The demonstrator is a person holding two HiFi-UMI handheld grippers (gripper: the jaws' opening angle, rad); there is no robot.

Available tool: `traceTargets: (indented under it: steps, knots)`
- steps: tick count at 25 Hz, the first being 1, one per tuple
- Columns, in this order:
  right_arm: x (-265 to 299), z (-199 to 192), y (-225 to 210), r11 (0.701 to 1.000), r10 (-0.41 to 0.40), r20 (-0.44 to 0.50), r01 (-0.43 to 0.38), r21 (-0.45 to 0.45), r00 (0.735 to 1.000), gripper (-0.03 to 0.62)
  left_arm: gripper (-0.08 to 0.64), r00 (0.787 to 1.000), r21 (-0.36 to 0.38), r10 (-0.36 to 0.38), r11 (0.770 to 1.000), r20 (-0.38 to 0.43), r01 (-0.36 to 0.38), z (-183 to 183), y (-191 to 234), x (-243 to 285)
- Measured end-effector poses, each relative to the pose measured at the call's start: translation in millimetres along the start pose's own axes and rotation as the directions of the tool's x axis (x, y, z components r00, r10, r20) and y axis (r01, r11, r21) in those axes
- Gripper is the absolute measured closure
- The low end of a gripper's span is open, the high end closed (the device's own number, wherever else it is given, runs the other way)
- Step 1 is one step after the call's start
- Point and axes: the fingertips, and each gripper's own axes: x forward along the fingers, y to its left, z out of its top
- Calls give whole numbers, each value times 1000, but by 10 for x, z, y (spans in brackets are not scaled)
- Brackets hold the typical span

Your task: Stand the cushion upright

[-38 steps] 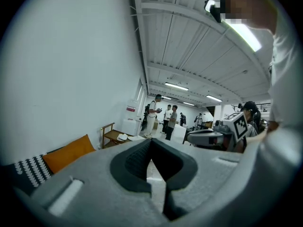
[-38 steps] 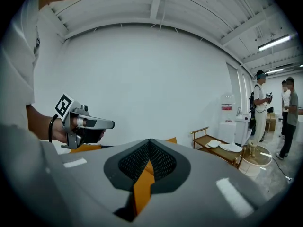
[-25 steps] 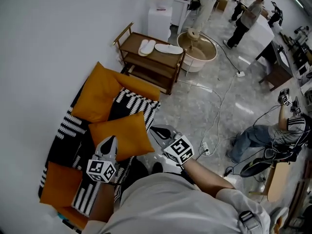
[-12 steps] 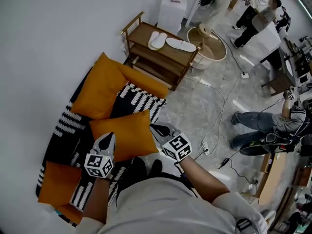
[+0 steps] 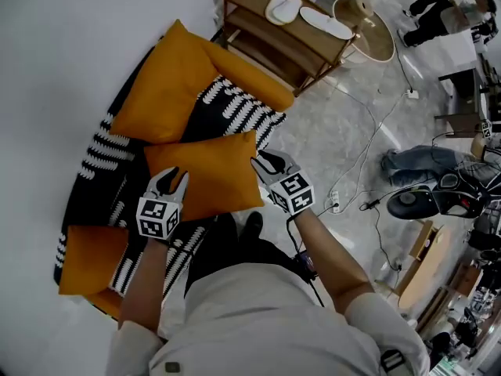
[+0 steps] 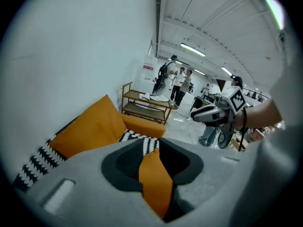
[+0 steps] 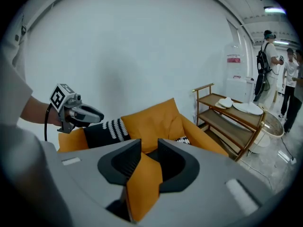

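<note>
Cushion, orange, square, sits over the sofa seat w/ broad face toward head cam, so not upright. Can't tell if it rests fully on the seat. Its far edge meets lower edge of big back cushion, also orange, which leans in the sofa corner against the wall. Sofa has black/white patterned cover. Third orange cushion at near-left end of seat, apart from the task one.

Left hand-held gripper at cushion's left edge, right hand-held gripper at its right edge, both angled down and away from the person.

Left gripper view: jaws apart, have just been opening. Strip of cushion edge stands in the gap betw. them, pads not clamping it.

Right gripper view: same. Jaws have just been opening, fold of cushion fabric betw. them, dark gap along one side, no pinch.

Bkgd: wooden shelf unit just beside sofa, white slippers on its top shelf. Round tub beyond it. Cables across floor. Seated person on floor at right.
</note>
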Motion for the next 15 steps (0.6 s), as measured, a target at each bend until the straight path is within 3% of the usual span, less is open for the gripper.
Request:
traceTargets:
  steps: [7, 15]
  knots:
    - [669, -487, -288, 1000, -11, -122, 14, 25, 992, 394, 375, 993, -46, 10, 999, -121, -16, -534, 554, 431]
    - [1415, -1055, -423, 998, 28, -266, -14, 53, 964, 279, 340, 979, -66, 42, 996, -198, -56, -923, 1185, 855]
